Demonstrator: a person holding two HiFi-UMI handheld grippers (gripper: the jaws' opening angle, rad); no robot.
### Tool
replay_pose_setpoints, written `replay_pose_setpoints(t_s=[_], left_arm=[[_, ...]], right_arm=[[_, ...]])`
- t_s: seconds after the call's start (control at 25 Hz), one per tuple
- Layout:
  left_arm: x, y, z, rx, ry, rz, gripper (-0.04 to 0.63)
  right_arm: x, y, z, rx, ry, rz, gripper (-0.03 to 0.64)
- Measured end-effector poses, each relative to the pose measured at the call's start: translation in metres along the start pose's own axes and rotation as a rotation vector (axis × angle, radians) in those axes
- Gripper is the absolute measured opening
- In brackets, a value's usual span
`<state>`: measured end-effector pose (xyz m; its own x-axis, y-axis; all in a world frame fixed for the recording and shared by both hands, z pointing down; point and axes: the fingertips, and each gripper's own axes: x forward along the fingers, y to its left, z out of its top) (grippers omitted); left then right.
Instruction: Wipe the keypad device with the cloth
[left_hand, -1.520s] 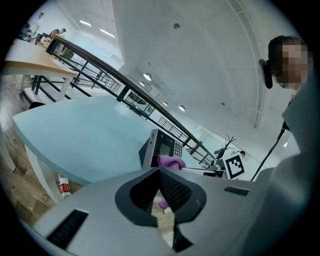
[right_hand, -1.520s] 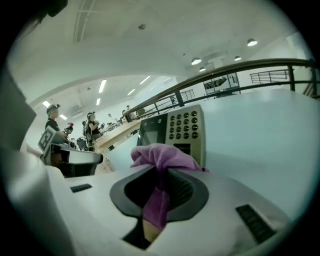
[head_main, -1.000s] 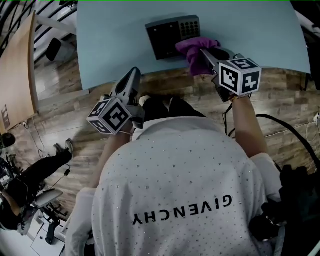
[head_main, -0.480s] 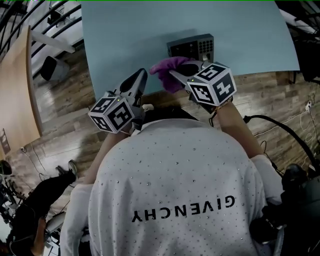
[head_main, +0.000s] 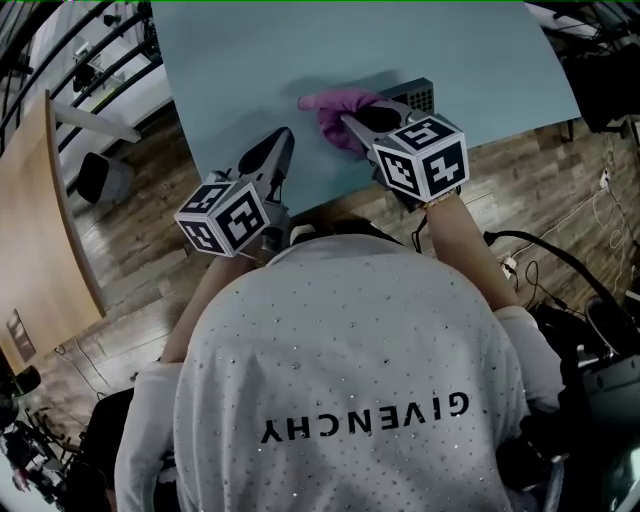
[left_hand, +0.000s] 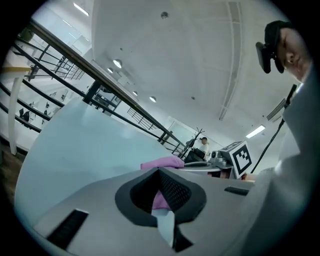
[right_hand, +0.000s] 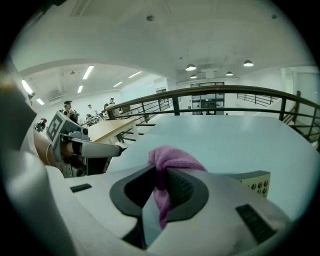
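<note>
One purple cloth (head_main: 335, 105) is lying bunched on the single light blue table (head_main: 300, 50), close to its near edge, and it is draping over the left part of the one keypad device (head_main: 422, 95), whose button end is showing just to the right of it. Two grippers are reaching over that near edge. The right gripper (right_hand: 160, 172) is clenching a fold of the cloth between its jaws: in the right gripper view the purple fabric is running down between the dark pads and bulging out past the tips, with a corner of the device and a few of its round buttons peeking out at the right. The left gripper (left_hand: 159, 172) is hovering to the left of the cloth, apart from it, with its jaws pressed together and nothing between them; the purple seen through the gap behind the pads is the cloth lying farther along the table. Each gripper is carrying one marker cube, the right one (head_main: 420, 157) near the table's edge and the left one (head_main: 225, 216) over the wooden floor (head_main: 130, 230). A person in a white shirt (head_main: 350, 380) is holding both.
</note>
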<state>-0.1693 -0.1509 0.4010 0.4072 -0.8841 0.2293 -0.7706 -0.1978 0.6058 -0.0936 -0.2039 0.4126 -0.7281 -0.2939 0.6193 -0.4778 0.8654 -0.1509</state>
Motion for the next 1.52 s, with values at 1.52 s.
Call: replay_pose_setpoints(t_s=[1.52], left_arm=[[-0.021, 0.025, 0.033, -0.059, -0.096, -0.026, 0.000]], right_arm=[[-0.077, -0.017, 0.095, 0.010, -0.334, -0.194, 0.055]])
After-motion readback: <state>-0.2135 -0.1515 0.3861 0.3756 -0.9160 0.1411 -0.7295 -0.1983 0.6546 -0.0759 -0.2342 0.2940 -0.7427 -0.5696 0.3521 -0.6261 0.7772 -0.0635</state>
